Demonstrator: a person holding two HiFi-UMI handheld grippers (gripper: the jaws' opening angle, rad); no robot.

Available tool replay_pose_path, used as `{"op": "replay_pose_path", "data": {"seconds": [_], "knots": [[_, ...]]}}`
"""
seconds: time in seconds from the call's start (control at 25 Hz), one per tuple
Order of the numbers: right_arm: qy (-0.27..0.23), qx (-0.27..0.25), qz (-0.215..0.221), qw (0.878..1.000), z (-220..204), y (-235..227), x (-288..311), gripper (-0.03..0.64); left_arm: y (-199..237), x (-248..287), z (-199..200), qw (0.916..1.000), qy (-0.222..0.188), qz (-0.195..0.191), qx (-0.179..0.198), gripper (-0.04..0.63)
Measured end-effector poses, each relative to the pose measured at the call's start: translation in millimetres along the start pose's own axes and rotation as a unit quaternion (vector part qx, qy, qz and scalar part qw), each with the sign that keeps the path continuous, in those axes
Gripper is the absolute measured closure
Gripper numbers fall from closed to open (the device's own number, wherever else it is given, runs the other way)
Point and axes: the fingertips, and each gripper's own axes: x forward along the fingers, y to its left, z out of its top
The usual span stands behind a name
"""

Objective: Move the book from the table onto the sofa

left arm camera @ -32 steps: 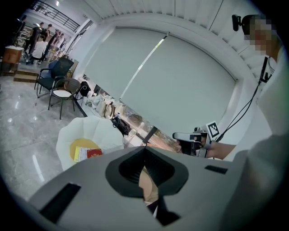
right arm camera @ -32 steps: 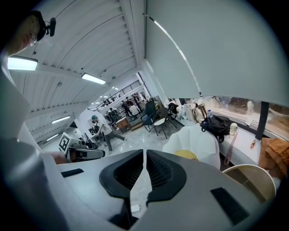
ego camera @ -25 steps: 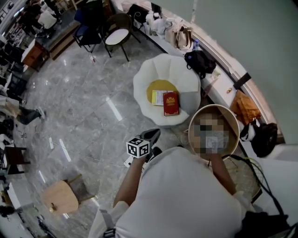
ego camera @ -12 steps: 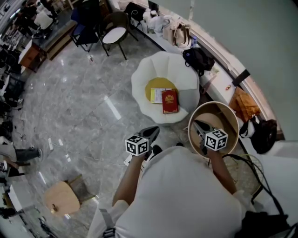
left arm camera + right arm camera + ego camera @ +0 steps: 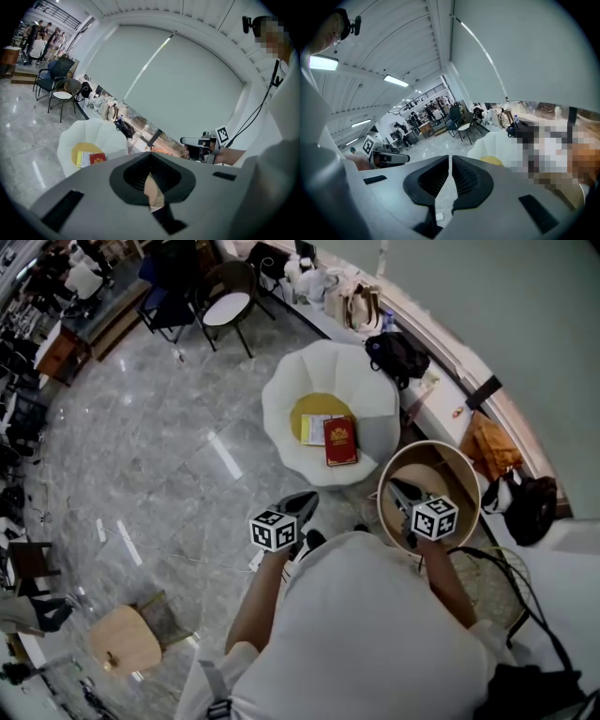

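Red book (image 5: 340,442) is lying on the white sofa (image 5: 281,399) already. L gripper (image 5: 307,502) & R gripper (image 5: 397,488) are both pinching closed, holding nothing. Job's looking done, so I'd be keeping them back, not bumping the book.

A big open office hall is shown. A shiny stone floor (image 5: 150,446) is seen, with chairs (image 5: 228,307), a white sofa (image 5: 323,381), bags (image 5: 361,306) on a ledge (image 5: 437,413), and people (image 5: 86,277) by far desks (image 5: 61,348).
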Motion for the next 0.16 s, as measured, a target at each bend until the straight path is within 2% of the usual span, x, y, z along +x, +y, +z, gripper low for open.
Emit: {"op": "replay_pose_path", "data": {"seconds": [0.16], "knots": [[-0.001, -0.003, 0.003, 1.0, 4.5, 0.0, 2.3, 0.569, 1.1, 1.2, 4.5, 1.0, -0.001, 0.002, 0.001, 0.592]]}}
